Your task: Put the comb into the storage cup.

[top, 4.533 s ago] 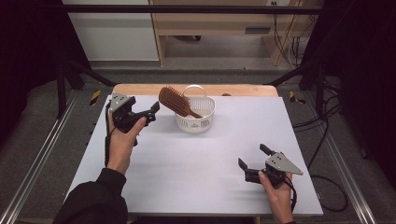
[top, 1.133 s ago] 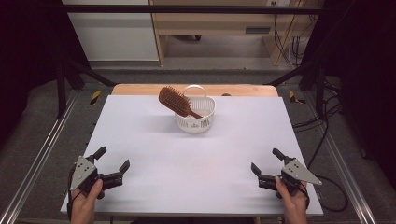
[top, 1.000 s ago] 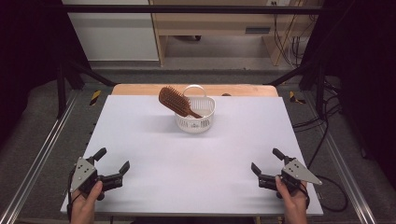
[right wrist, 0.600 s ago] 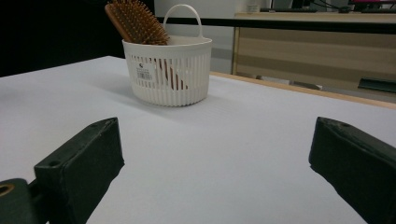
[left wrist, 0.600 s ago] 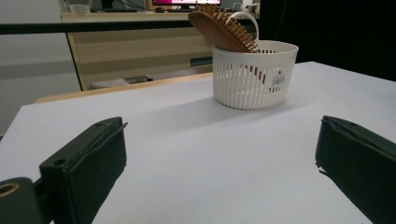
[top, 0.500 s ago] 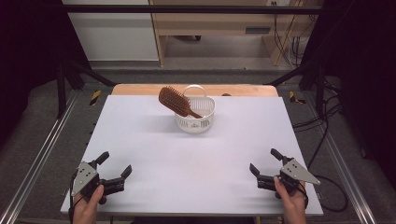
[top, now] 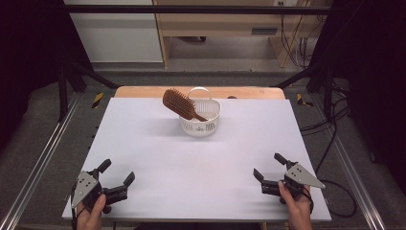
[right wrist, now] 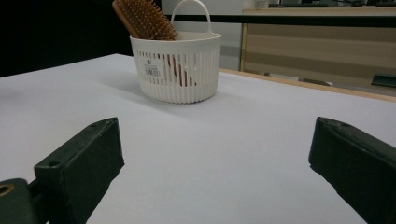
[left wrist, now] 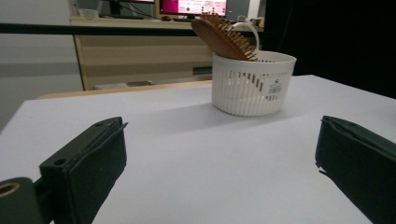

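Observation:
A small white slatted basket [top: 201, 125] [left wrist: 252, 84] [right wrist: 180, 70] with a hoop handle stands at the far middle of the white table [top: 201, 163]. A brown wooden hairbrush [top: 178, 104] [left wrist: 219, 35] [right wrist: 144, 18] leans in it, handle down, bristled head sticking out up and to the left. My left gripper [top: 116, 172] [left wrist: 219, 158] rests open near the front left corner, nothing between its jaws. My right gripper [top: 269, 166] [right wrist: 215, 158] rests open near the front right, also empty. Both point toward the basket from far off.
A wooden strip [top: 143, 91] runs along the table's far edge. Metal frame rails [top: 43, 158] flank the table at left and right. Cables [top: 335, 143] lie on the floor at right. A wooden cabinet [top: 220, 19] stands behind the table.
Earlier the left gripper was raised beside the brush at the basket; it has since come back to the front left corner. In the last second both grippers only shifted slightly.

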`<state>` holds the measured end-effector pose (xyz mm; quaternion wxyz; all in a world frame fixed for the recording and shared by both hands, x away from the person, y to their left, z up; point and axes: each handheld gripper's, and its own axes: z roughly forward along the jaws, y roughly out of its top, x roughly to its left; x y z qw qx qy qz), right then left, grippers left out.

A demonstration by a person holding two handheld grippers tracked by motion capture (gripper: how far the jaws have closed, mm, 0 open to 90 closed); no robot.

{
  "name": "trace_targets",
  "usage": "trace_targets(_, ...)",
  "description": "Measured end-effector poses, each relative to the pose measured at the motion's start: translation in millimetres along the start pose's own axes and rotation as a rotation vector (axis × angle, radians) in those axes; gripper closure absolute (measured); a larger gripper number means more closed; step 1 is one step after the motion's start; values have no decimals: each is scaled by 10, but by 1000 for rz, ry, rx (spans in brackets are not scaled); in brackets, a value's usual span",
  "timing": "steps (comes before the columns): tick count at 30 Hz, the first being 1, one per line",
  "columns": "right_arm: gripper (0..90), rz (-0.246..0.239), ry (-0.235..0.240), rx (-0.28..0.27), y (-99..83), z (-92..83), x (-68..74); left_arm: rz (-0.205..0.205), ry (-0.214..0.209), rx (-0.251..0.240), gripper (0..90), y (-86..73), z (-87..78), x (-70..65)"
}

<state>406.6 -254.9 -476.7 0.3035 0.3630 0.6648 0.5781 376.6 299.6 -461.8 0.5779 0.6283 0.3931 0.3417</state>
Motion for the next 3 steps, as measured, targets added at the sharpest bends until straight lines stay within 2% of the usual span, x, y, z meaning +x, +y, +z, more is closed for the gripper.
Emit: trace_targets(3,38,0,-21,18,-5,32,-7,-4,21,-1,20,-9,10,38)
